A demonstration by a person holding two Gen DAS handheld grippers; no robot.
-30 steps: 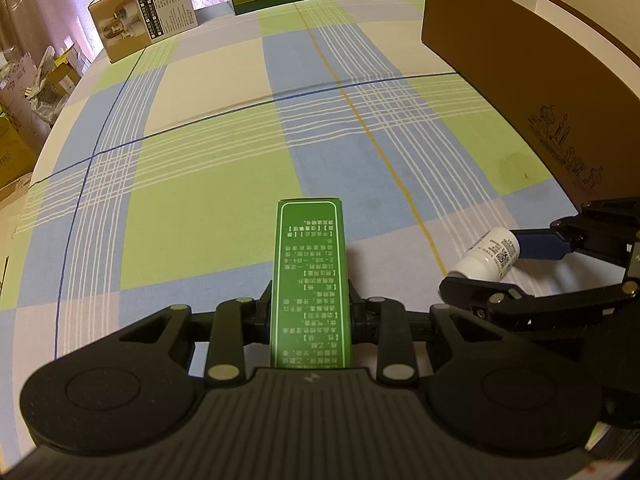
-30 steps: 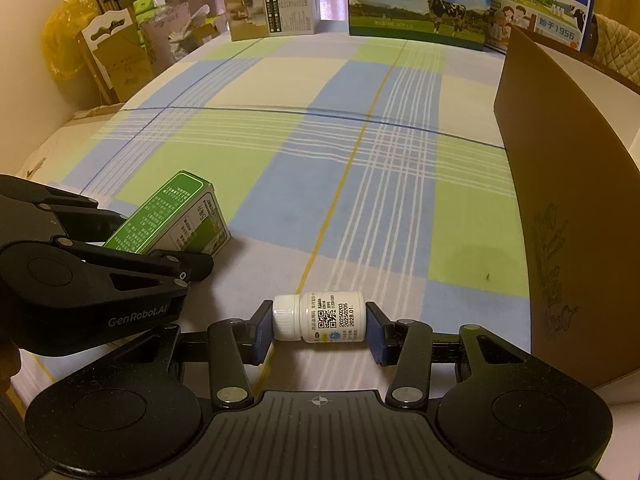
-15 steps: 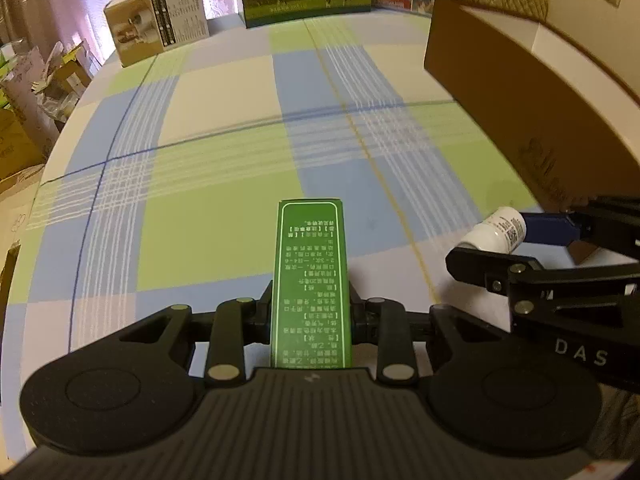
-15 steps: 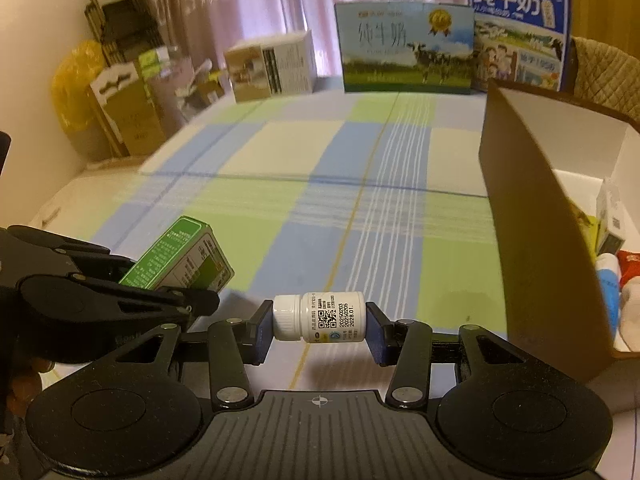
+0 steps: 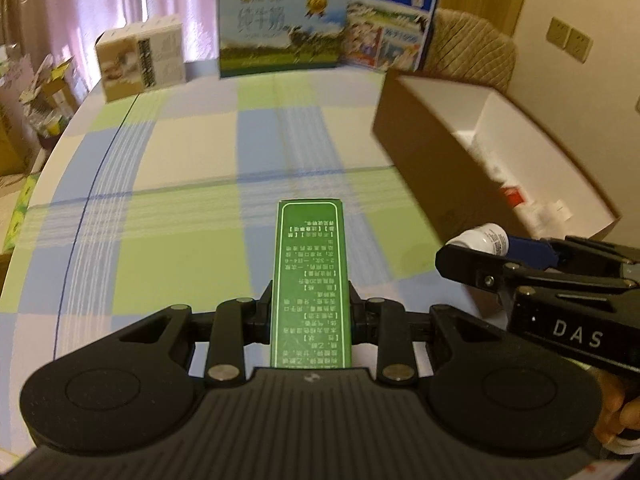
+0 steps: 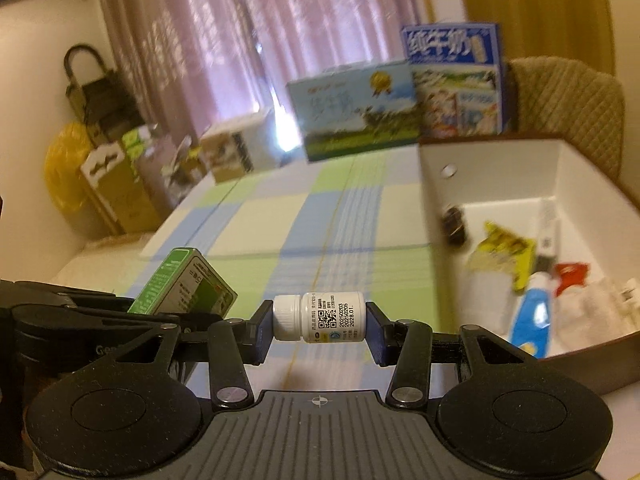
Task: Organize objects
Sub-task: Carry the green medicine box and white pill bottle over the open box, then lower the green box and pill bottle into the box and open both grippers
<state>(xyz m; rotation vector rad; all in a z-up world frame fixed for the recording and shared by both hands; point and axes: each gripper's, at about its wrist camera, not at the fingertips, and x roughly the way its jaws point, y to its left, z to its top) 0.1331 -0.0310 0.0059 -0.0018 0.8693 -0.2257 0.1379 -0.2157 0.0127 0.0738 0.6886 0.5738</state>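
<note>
Green carton [image 5: 311, 288] clamped in our left gripper [image 5: 311, 316], white bottle [image 6: 319, 317] pinched endwise in our right gripper [image 6: 319, 334], only right wrist view reveals the open box [image 6: 592, 350] contents, blue tube [image 6: 530, 318] among them.

The left wrist view looks forward and down along its own fingers, above the checked cloth [image 5: 192, 208], toward the milk cartons [image 5: 280, 28] at the far edge; the box [image 5: 424, 152] lies to its right; the right wrist view faces the same cartons [image 6: 352, 108] from nearer the box [image 6: 436, 208], seeing inside it; both share cloth, cartons and box.
</note>
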